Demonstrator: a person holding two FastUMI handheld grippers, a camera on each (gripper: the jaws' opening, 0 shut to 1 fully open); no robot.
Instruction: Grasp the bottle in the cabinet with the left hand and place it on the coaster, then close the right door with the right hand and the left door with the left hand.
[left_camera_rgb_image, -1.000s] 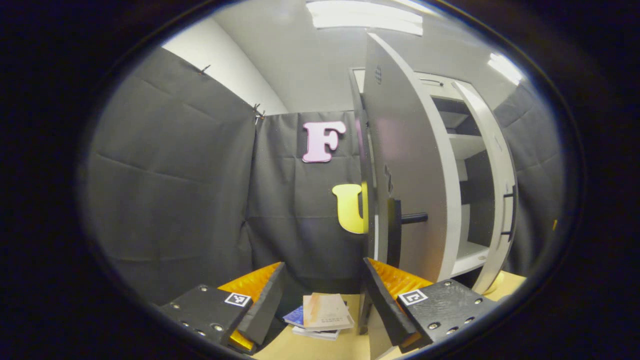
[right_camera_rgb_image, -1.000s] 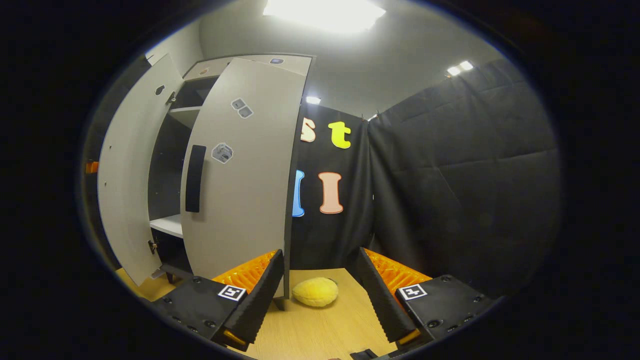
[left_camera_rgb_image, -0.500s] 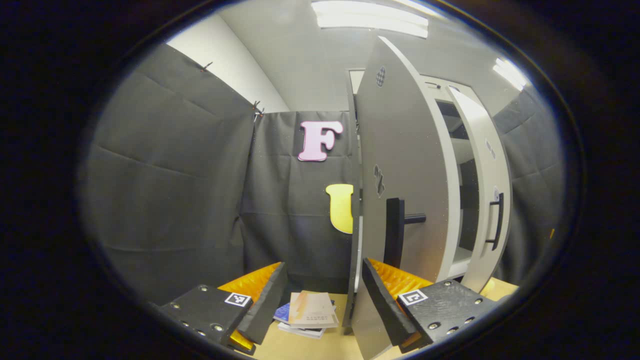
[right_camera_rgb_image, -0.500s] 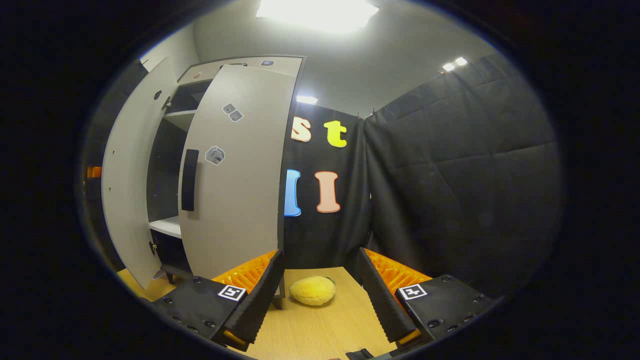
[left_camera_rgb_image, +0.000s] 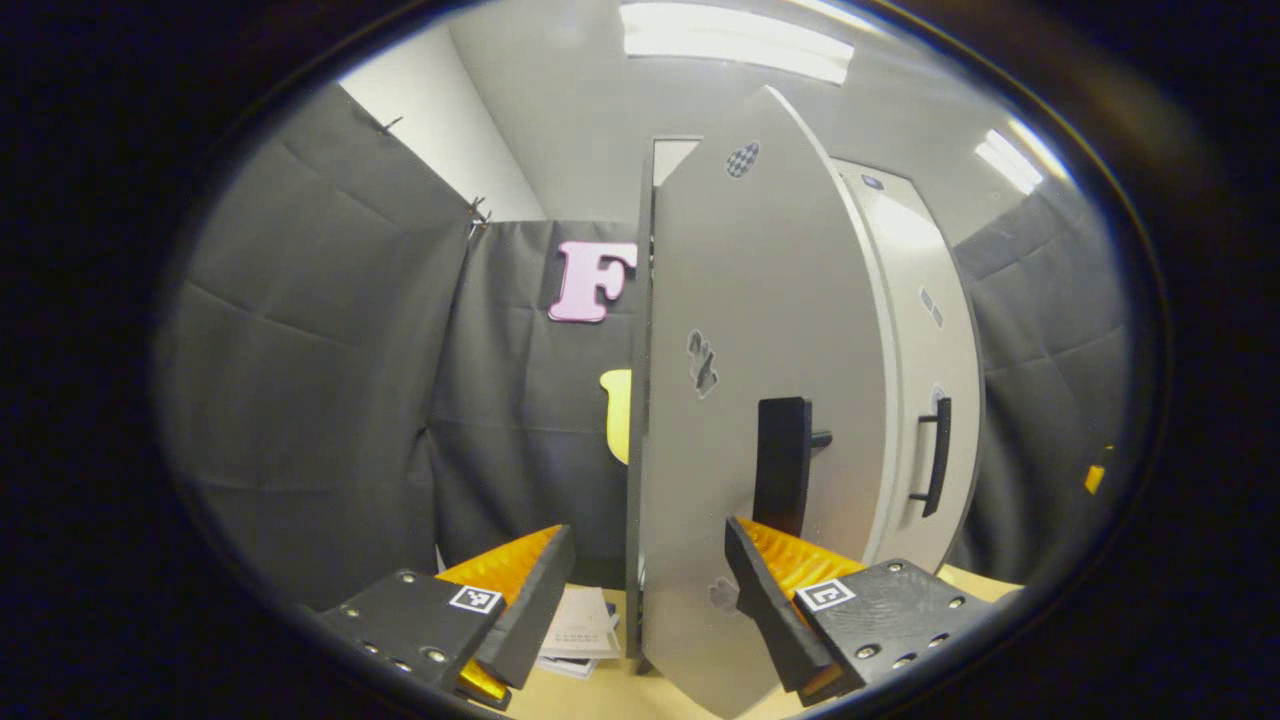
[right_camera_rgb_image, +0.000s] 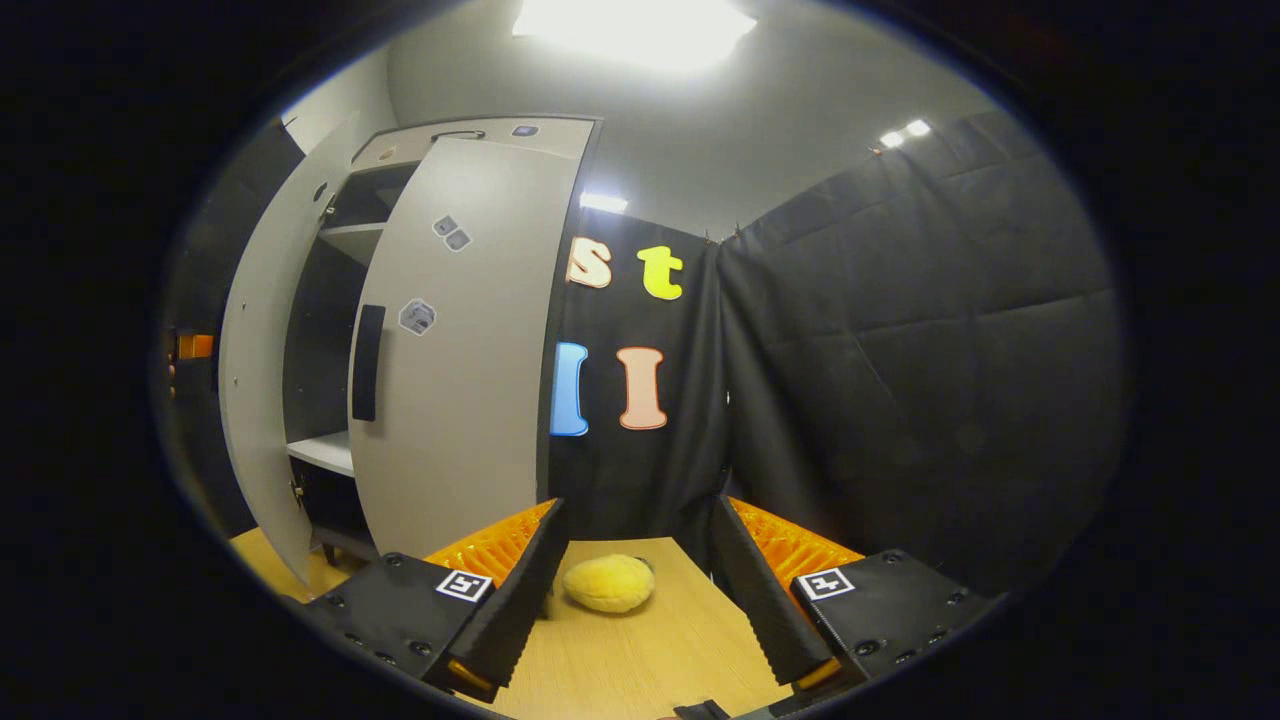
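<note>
In the left gripper view the cabinet's grey left door (left_camera_rgb_image: 760, 330) stands close ahead, partly swung in, with its black handle (left_camera_rgb_image: 783, 465) facing me. My left gripper (left_camera_rgb_image: 645, 600) is open, and the door's lower part sits between and behind its fingers; I cannot tell whether a finger touches it. Behind it the right door (left_camera_rgb_image: 925, 330) is nearly shut, handle (left_camera_rgb_image: 938, 455) outward. In the right gripper view my right gripper (right_camera_rgb_image: 635, 590) is open over the table, its left finger near the bottom corner of the right door (right_camera_rgb_image: 460, 350). The left door (right_camera_rgb_image: 255, 350) stands ajar beyond it.
A stack of books (left_camera_rgb_image: 580, 630) lies on the wooden table left of the left door. A soft yellow object (right_camera_rgb_image: 607, 583) rests on the table (right_camera_rgb_image: 650, 660) between my right fingers, farther off. A white shelf (right_camera_rgb_image: 320, 452) shows in the gap between the doors.
Both doors have swung towards the cabinet and the gap between them has narrowed. The left door now hides most of the inside and part of the books. Both grippers stay open.
</note>
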